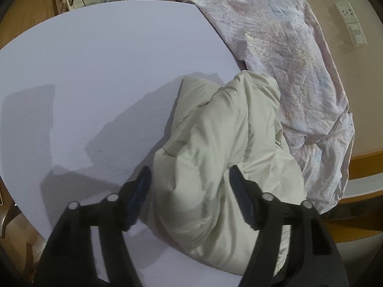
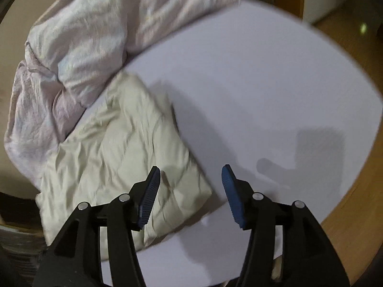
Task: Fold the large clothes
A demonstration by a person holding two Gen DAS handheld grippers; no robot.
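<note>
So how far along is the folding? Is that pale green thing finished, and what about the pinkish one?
The pale green garment lies as a roughly squared bundle on the white table, so it looks mostly folded, though lumpy in the left view. Nothing is in hand: the left gripper and right gripper are both open, gripping nothing. The pinkish crumpled cloth beside it looks unfolded and seems to be what is left.

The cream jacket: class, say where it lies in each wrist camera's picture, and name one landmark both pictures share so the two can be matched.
Left wrist view: the cream jacket fills the lower centre-right, bunched up, running from mid-picture down between the open fingers.
Right wrist view: the cream jacket lies lower left, flatter, its near corner under the left finger.
Shared landmark: the pinkish crumpled sheet, lying right beside the jacket on the far side in both.
</note>
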